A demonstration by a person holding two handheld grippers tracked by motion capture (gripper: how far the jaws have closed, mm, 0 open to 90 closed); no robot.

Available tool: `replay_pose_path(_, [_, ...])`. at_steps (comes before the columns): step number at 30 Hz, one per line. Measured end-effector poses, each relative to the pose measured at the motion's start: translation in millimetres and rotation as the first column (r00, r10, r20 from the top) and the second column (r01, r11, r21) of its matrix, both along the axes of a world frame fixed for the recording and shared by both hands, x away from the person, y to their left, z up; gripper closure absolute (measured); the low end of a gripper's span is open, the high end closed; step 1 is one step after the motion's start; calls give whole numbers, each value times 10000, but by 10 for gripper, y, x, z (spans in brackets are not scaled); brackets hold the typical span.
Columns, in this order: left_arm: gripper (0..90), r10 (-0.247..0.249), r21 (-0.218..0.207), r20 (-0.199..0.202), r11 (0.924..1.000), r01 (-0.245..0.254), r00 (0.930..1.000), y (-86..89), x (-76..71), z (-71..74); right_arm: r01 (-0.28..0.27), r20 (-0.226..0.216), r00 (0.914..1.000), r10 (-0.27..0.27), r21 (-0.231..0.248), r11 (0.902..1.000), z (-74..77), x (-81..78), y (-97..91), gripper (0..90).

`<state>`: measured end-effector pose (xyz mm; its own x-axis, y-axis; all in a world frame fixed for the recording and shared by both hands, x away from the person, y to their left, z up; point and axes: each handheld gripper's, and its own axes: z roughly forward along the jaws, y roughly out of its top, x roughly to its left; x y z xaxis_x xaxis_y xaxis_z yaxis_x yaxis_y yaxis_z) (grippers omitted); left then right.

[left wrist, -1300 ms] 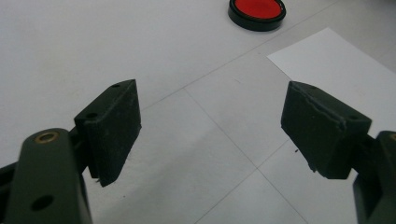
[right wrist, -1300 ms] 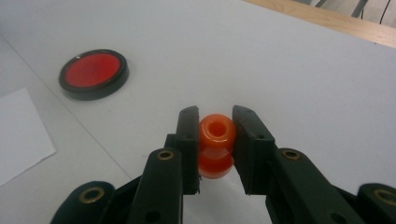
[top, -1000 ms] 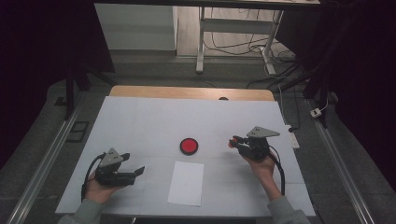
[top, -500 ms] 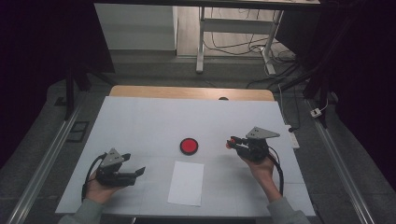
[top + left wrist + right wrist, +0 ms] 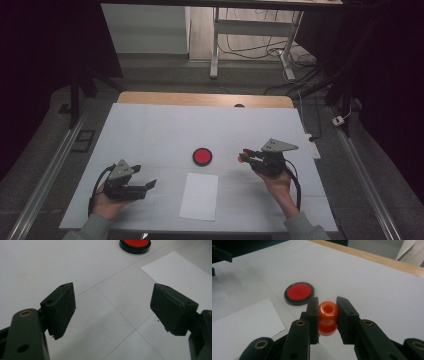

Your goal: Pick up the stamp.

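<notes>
White sheeting covers the tabletop (image 5: 165,130), with a wooden strip showing along its far edge. Right gripper (image 5: 246,156): jaws clenched on an orange spool-shaped piece (image 5: 327,317), held above the tabletop just right of the red disc in a black rim (image 5: 202,156). The piece sits upright between the pads, with its hollow end facing the right gripper view's camera. Left gripper (image 5: 150,185): jaws released and spread wide, nothing between them, resting low at the near left. A white paper sheet (image 5: 199,196) lies flat between the two grippers, near the front edge.
</notes>
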<state>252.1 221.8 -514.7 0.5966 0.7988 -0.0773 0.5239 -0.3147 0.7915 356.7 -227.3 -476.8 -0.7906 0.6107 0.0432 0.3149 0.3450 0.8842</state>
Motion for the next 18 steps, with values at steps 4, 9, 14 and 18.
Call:
replay_pose_path(4, [206, -17, -26, -11, 10000, 17, 10000, -11, 13, -2, -103, 84, 9999, 102, 32, 9999, 13, -43, 5, 717])
replay_pose_path(9, [206, -31, 14, 12, 10000, 31, 10000, -6, 18, -5, -348, 102, 9993, 348, -68, 9994, 7, -95, 44, 717])
replay_pose_path(14, [205, -73, 39, 24, 10000, 73, 10000, -17, 12, -5, -512, 157, 9986, 514, -114, 9986, 17, -126, 89, 717])
replay_pose_path(18, [205, -105, 57, 23, 9999, 104, 9999, -25, 2, -3, -611, 179, 9980, 613, -99, 9981, 32, -152, 125, 717])
